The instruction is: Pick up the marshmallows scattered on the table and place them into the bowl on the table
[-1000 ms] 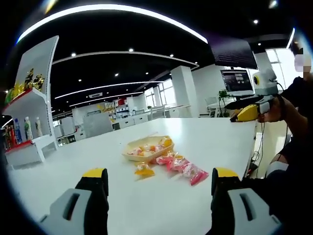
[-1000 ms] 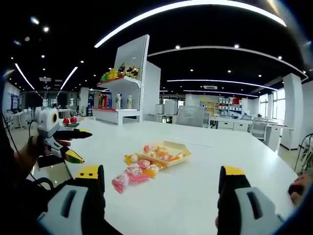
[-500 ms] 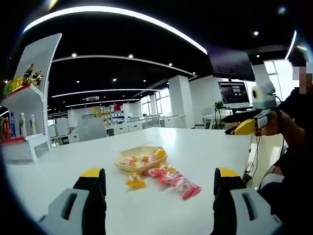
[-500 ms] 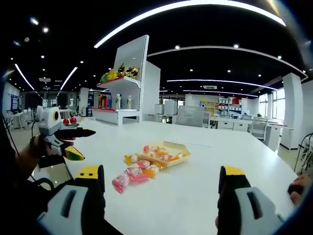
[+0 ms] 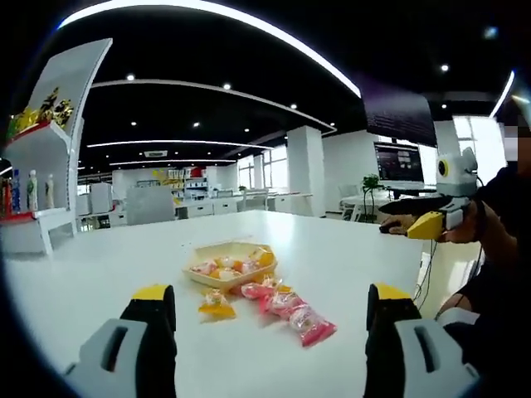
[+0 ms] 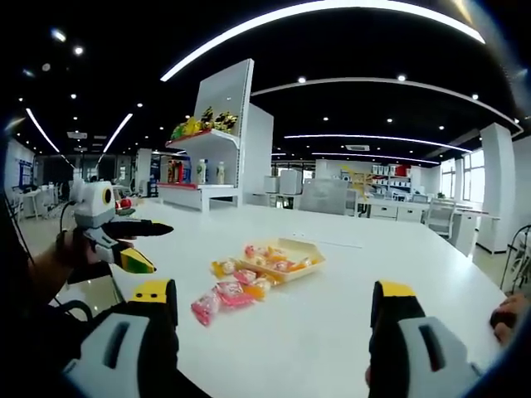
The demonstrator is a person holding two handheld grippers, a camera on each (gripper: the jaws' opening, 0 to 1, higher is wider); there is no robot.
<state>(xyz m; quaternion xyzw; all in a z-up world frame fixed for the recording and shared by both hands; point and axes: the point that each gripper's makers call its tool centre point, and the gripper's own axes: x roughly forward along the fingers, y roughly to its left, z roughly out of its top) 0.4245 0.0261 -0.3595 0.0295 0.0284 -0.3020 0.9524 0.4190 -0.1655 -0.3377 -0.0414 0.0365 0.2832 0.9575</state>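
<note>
A shallow yellow bowl [image 5: 232, 267] [image 6: 286, 261] holds several wrapped marshmallows on the white table [image 5: 348, 249] [image 6: 332, 323]. Pink wrapped marshmallows [image 5: 292, 308] [image 6: 217, 297] lie loose in front of it, and an orange one [image 5: 216, 305] sits beside the bowl. My left gripper [image 5: 270, 303] stands open above the near table edge, well short of the sweets; it also appears at the left of the right gripper view [image 6: 137, 245]. My right gripper [image 6: 274, 298] is open too, empty, and is held by a hand at the right of the left gripper view [image 5: 423, 217].
A white display shelf [image 6: 211, 137] [image 5: 41, 166] with bottles and snack bags stands at the table's far side. Desks, a monitor [image 5: 400, 162] and pillars fill the office behind. A person's arm [image 5: 498, 240] is at the right table edge.
The left gripper's camera has dropped lower and moved slightly, so the bowl and sweets look nearer. In the right gripper view the left gripper has shifted a little toward the table. The sweets lie as before.
</note>
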